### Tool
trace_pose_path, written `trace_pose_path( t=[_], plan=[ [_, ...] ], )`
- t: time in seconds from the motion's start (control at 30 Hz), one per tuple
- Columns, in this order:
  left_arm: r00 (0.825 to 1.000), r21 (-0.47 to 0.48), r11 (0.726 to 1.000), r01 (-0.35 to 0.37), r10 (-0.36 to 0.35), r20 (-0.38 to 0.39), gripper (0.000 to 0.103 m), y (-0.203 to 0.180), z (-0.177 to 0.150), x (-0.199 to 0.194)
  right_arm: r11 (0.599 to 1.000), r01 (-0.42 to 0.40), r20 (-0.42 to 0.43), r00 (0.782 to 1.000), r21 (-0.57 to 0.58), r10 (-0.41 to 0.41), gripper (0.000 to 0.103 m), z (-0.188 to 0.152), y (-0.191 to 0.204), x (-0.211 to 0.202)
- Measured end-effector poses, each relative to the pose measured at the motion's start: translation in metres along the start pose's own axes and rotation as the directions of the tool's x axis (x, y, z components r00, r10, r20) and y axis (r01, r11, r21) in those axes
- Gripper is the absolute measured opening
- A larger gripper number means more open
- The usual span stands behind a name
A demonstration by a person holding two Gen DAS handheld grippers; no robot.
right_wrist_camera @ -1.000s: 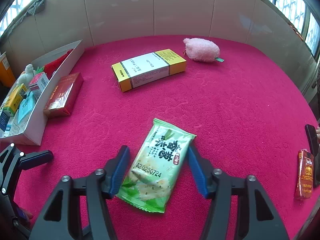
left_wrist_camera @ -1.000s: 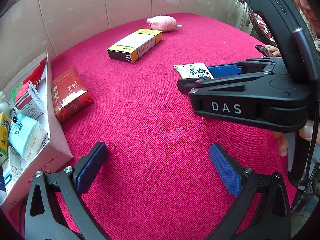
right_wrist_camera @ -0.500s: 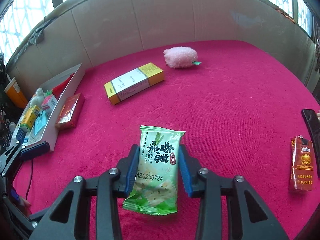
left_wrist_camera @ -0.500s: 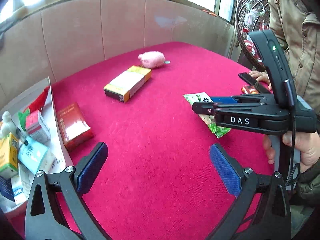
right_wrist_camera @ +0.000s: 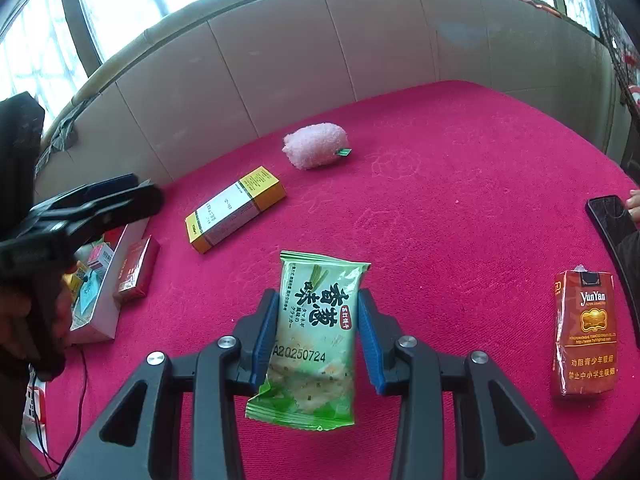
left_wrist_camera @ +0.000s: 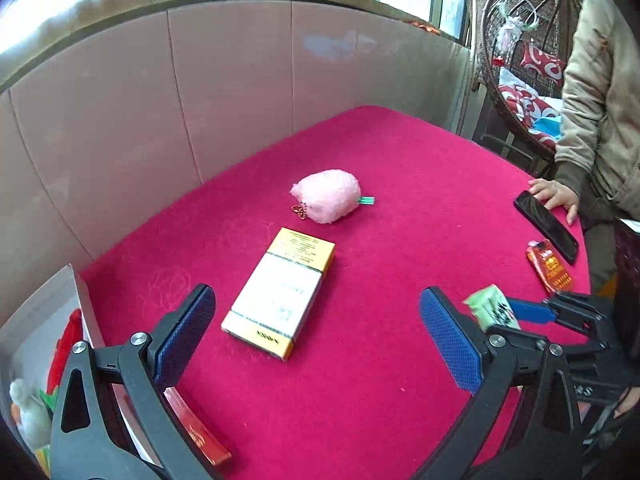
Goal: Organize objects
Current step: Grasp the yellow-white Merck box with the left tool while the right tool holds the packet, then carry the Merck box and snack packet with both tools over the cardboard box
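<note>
- Two grippers in yr hands: yr right gripper (right_wrist_camera: 318, 332) pinches the green cracker packet (right_wrist_camera: 314, 336) btwn both blue pads, packet lifted clear of the red cloth (right_wrist_camera: 460, 208)
- yr left gripper (left_wrist_camera: 316, 336) has jaws wide, nothing btwn them, above the yellow-white box (left_wrist_camera: 282, 294)
- pink plush (right_wrist_camera: 314, 150) lies beyond that box
- white storage box (right_wrist_camera: 100, 308) sits at cloth's left edge w/ red pack (right_wrist_camera: 136, 266) just beside it
- cigarette pack (right_wrist_camera: 582, 332) + phone (right_wrist_camera: 610, 220) at right

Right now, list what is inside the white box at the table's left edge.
In the white box a pink-and-white carton, a pale blue packet and something yellow show. The left gripper and the hand holding it cover the box's far end; deeper contents are hidden.
</note>
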State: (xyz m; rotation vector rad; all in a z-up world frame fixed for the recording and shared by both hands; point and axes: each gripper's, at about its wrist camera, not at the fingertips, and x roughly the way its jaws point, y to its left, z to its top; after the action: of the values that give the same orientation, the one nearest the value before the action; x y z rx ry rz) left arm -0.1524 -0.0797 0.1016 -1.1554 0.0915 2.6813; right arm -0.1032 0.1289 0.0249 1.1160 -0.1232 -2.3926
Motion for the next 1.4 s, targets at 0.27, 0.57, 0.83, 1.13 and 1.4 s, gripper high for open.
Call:
trace_pose_path(
  t=[0.27,0.57,0.83,1.13,1.4],
  plan=[
    [0.987,-0.03,0.999,-0.012,0.007,-0.163,0.103,0.018,0.009,0.074,0.999,-0.037,-0.009,0.999,0.023,0.037,0.039,-0.002,-0.009,-0.001],
    [0.976,0.068,0.998,0.0,0.015,-0.217,0.057,0.003,-0.016,0.079,0.995,-0.096,-0.008,0.995,0.032,0.097,0.039,-0.005,-0.004,-0.005],
    [0.995,0.046,0.999,0.017,-0.012,-0.097,0.057,-0.015,-0.03,0.034,0.995,-0.093,0.033,0.995,0.033,0.092,0.039,-0.003,0.0,-0.016],
    [0.995,-0.027,0.997,0.078,-0.076,0.068,0.057,-0.034,-0.04,-0.036,0.998,-0.045,0.077,0.996,0.05,0.041,0.039,0.002,0.001,-0.032],
    [0.987,-0.073,0.992,0.108,-0.098,0.128,0.057,-0.047,-0.051,-0.071,0.999,-0.03,0.08,0.996,0.031,0.028,0.039,0.003,0.011,-0.037]
  ],
)
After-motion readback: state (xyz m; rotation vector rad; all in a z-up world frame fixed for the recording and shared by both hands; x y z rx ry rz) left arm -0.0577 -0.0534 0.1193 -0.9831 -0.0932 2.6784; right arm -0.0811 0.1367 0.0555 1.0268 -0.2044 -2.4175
